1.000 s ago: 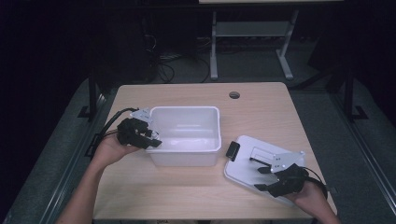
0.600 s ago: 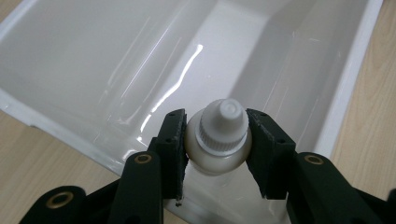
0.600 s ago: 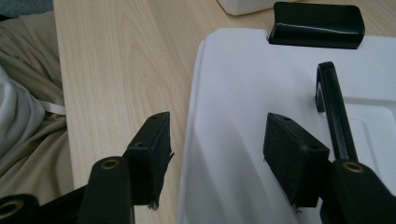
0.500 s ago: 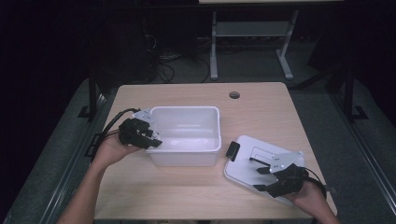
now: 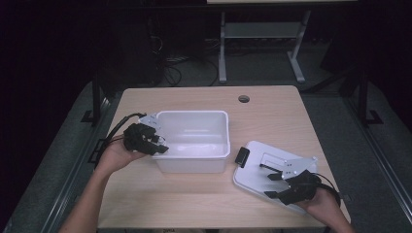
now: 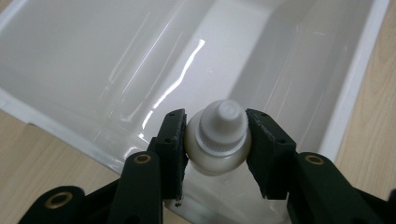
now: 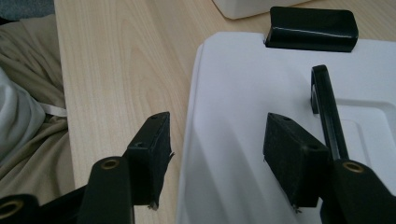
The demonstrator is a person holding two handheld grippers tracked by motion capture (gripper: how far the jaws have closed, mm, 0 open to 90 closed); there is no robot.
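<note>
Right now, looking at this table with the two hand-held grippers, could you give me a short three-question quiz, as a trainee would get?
1. True or false: the left gripper holds a small white bottle over the white plastic bin.
2. What lies on the table beneath the right gripper? A) a white lid with black latch and handle B) a red towel C) a metal bowl
3. Fill in: the right gripper's jaws stand ____, with nothing pressed between them.

Key: 1 true; 2 A, the white lid; 3 open.
</note>
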